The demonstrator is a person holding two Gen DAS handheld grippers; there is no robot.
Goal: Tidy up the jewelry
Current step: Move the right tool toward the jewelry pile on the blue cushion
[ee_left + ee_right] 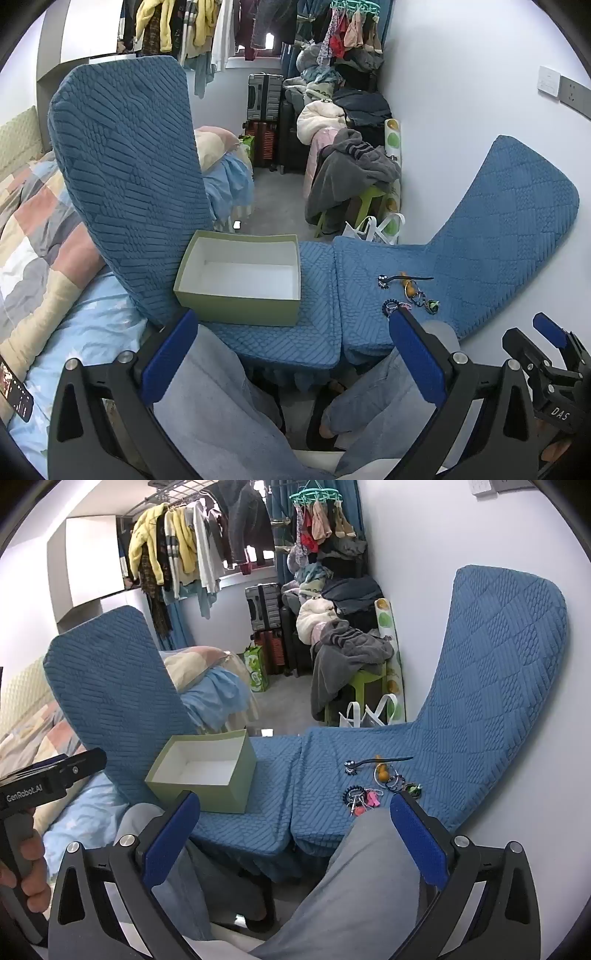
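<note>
An open pale green box (240, 280) (203, 771) with a white empty inside stands on the left blue chair seat (295, 332). A small pile of jewelry (406, 291) (376, 782), with a dark hair stick, rings and beaded pieces, lies on the right blue seat (325, 812). My left gripper (291, 354) is open and empty, held above the person's knees in front of the box. My right gripper (295, 834) is open and empty, just short of the jewelry. The right gripper also shows at the right edge of the left wrist view (546, 354).
Two blue chair backs (125, 184) (498, 672) rise at left and right. A bed with a patchwork quilt (33, 229) is at the left. A white wall (424, 590) runs on the right. Clothes, suitcases (264, 98) and a green stool (365, 686) stand beyond.
</note>
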